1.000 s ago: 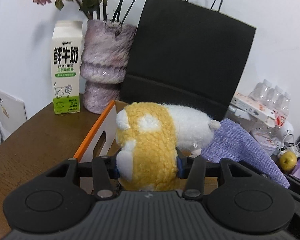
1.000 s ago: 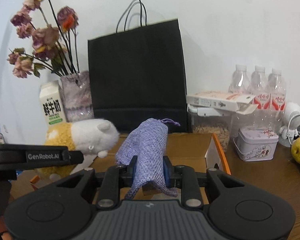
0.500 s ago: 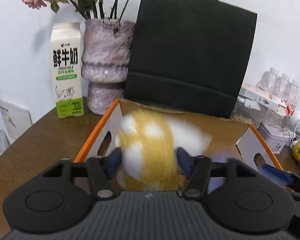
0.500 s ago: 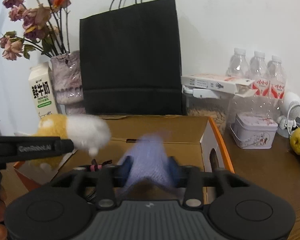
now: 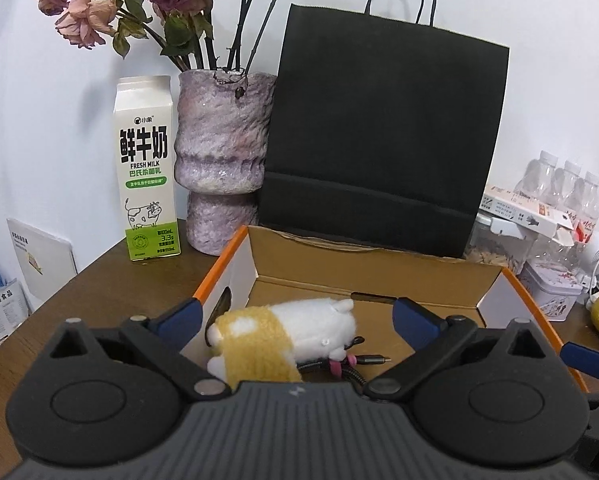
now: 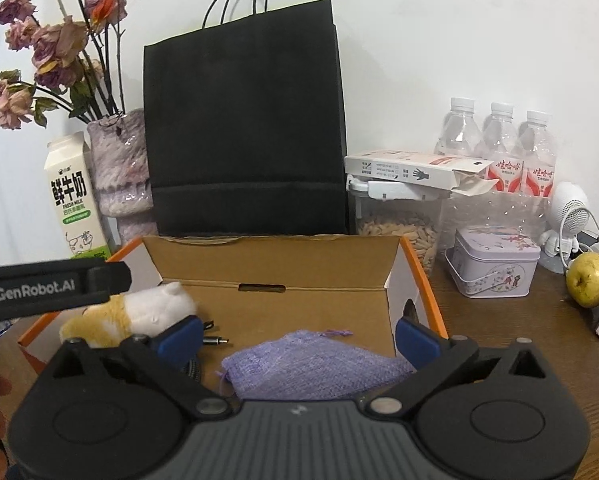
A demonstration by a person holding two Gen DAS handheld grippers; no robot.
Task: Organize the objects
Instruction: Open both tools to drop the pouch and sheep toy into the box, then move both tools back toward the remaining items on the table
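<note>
An open cardboard box (image 5: 363,268) (image 6: 275,264) with orange edges stands on the brown table. A yellow and white plush toy (image 5: 283,336) (image 6: 139,314) lies on its side in the box's left part, beside a black cable with a pink tie (image 5: 341,362). A purple woven pouch (image 6: 315,364) lies flat in the box's near right part. My left gripper (image 5: 295,314) hangs over the plush, its jaws opening wide, touching nothing. My right gripper (image 6: 297,334) hangs over the pouch, jaws likewise opening, pads clear of it.
Behind the box stand a black paper bag (image 5: 383,136), a purple vase with dried roses (image 5: 221,152) and a milk carton (image 5: 147,168). At the right are water bottles (image 6: 499,148), a jar of grain (image 6: 399,228), a tin (image 6: 493,266) and a pear (image 6: 589,280).
Both grippers went from shut to wide open. The plush toy dropped from the left gripper into the box, and the purple pouch fell from the right gripper onto the box floor.
</note>
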